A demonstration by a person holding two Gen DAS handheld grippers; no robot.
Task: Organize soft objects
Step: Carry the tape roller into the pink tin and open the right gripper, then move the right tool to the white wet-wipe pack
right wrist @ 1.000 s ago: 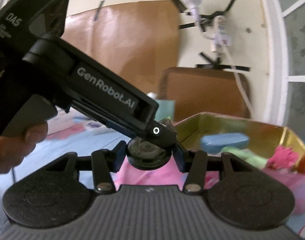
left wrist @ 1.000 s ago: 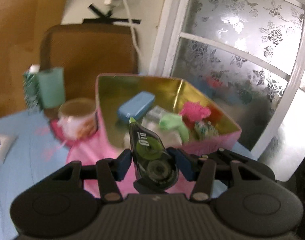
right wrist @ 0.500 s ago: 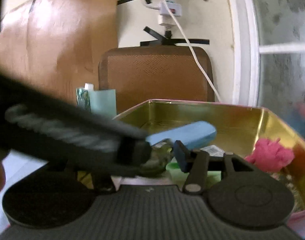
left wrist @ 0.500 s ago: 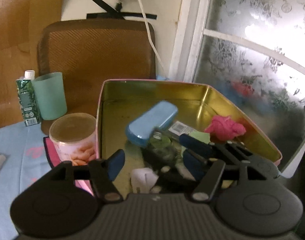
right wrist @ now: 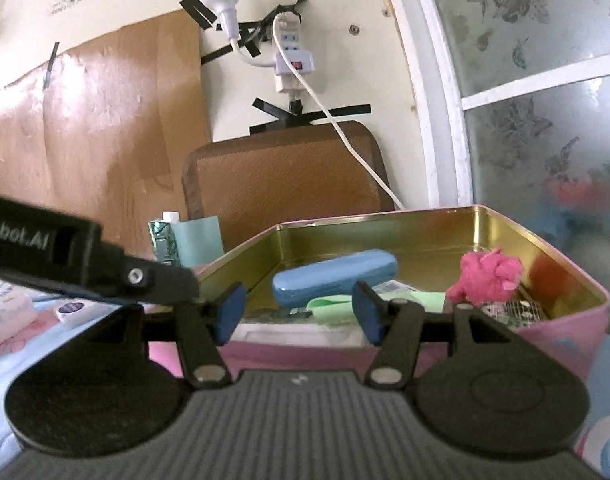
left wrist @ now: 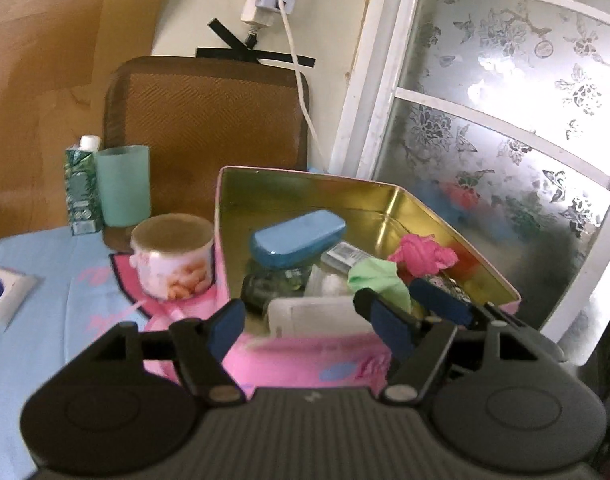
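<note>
A pink tin [left wrist: 305, 184] with a gold inside holds a blue case [left wrist: 297, 236], a pink cloth [left wrist: 421, 256], a green cloth [left wrist: 377, 276], a white packet [left wrist: 317, 314] and a dark green correction tape [left wrist: 273, 284]. My left gripper [left wrist: 305, 320] hovers over the tin's near wall, its jaws opening with nothing gripped. My right gripper [right wrist: 298, 312] stands open beside it at the same wall, empty. The tin [right wrist: 425, 232], blue case [right wrist: 333, 276] and pink cloth [right wrist: 489, 276] lie ahead of it. One of its fingers [left wrist: 441, 304] shows in the left wrist view.
A printed mug [left wrist: 173, 260] stands left of the tin on the blue cloth. Behind it are a teal cup [left wrist: 123, 184] and a green carton [left wrist: 81, 192]. A tissue pack [left wrist: 1, 288] lies far left. A brown chair back [left wrist: 209, 120] and a frosted window [left wrist: 505, 120] close off the back.
The left gripper let go of the green correction tape, which now lies in the tin, and its jaws spread wide. The right gripper's jaws widened too, and both pulled back toward the near wall.
</note>
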